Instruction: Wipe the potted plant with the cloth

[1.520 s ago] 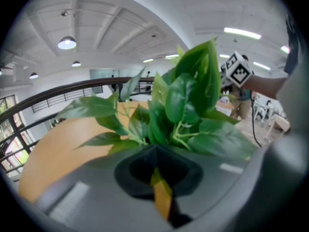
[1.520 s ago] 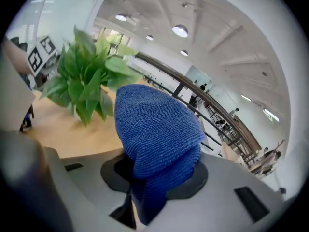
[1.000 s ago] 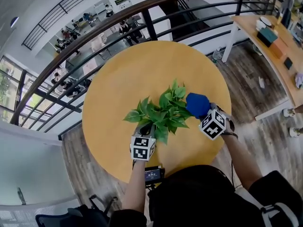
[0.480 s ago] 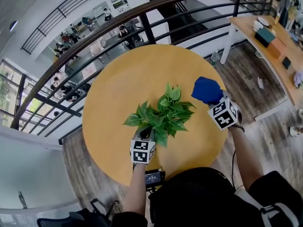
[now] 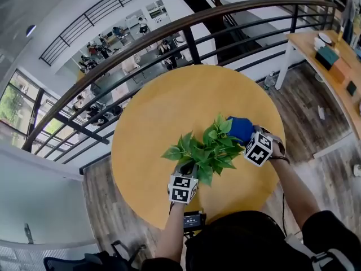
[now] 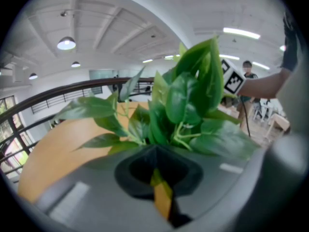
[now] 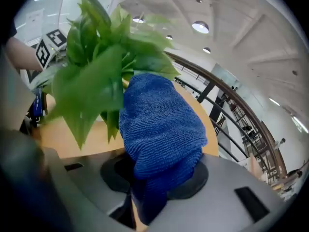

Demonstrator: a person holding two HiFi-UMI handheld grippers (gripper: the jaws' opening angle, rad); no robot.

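The potted plant [image 5: 207, 149], a bunch of green leaves, stands on the round yellow table [image 5: 163, 112]; its pot is hidden. My left gripper [image 5: 185, 168] is at the plant's near side. In the left gripper view its jaws [image 6: 155, 175] are shut, with a thin yellow-green strip, seemingly a leaf tip, pinched between them and the leaves [image 6: 188, 95] right ahead. My right gripper [image 5: 249, 136] is shut on the blue cloth [image 5: 240, 127]. In the right gripper view the cloth [image 7: 161, 129] bulges out of the gripper [image 7: 145, 197] and touches the plant's leaves [image 7: 96, 76].
A dark curved railing [image 5: 186, 24] runs behind the table, with a lower floor beyond it. A wooden desk [image 5: 333, 72] with boxes stands at the far right. Wooden flooring surrounds the table. A person [image 6: 247, 69] stands far behind the plant in the left gripper view.
The right gripper with the cloth swung out to the right, away from the plant, then came back against the leaves on the plant's right side. The left gripper stayed by the plant.
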